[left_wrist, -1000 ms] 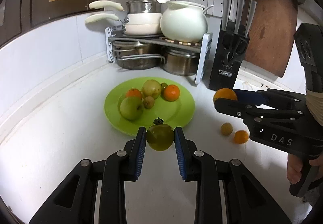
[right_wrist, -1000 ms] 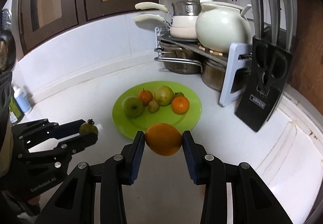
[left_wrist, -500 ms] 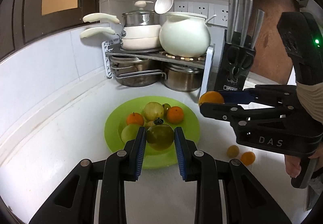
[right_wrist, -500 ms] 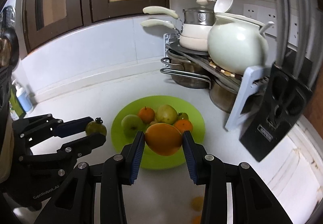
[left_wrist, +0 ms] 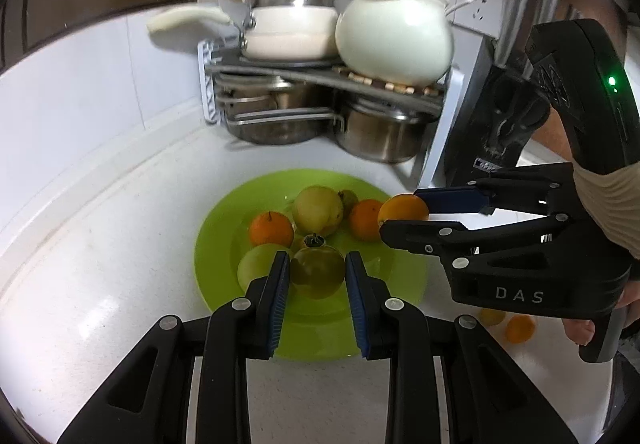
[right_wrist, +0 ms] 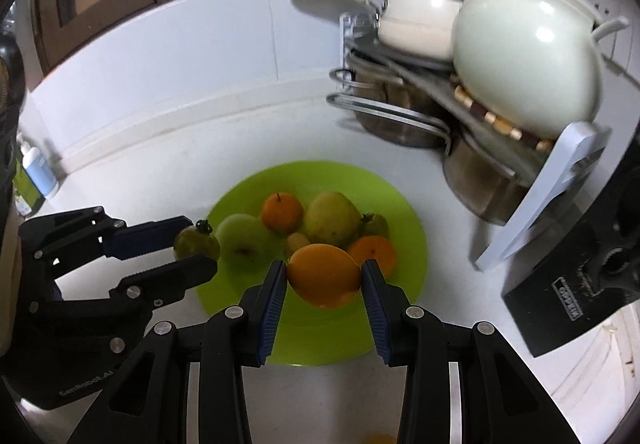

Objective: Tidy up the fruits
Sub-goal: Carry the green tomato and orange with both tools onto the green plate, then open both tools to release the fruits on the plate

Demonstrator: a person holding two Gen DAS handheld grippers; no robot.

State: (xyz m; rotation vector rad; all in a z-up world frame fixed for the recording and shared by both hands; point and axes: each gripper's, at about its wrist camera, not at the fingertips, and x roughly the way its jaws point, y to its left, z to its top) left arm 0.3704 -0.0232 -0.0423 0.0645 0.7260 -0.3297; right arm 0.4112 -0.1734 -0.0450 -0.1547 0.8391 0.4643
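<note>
My left gripper (left_wrist: pixel 317 274) is shut on a green tomato (left_wrist: pixel 317 272) with a dark stem, held over the near part of the green plate (left_wrist: pixel 216 240). My right gripper (right_wrist: pixel 323 278) is shut on an orange (right_wrist: pixel 323 276), held over the plate's (right_wrist: pixel 408 212) near right part. The plate holds a green apple (right_wrist: pixel 240 240), two small oranges (right_wrist: pixel 281 212), a yellow-green pear (right_wrist: pixel 332 220) and smaller fruits. Each gripper shows in the other's view: the right one (left_wrist: pixel 404 218) with its orange (left_wrist: pixel 402 206), the left one (right_wrist: pixel 196 250) with the tomato (right_wrist: pixel 196 242).
A rack with steel pots (left_wrist: pixel 380 132), a white saucepan (left_wrist: pixel 288 36) and a white ceramic pot (left_wrist: pixel 394 40) stands behind the plate. A black knife block (left_wrist: pixel 496 124) is at the right. Two small fruits (left_wrist: pixel 508 324) lie on the white counter at the right. A bottle (right_wrist: pixel 36 168) stands far left.
Both grippers have moved forward with their fruits and now hang over the plate, closer to it than before. Both stay shut on their fruit.
</note>
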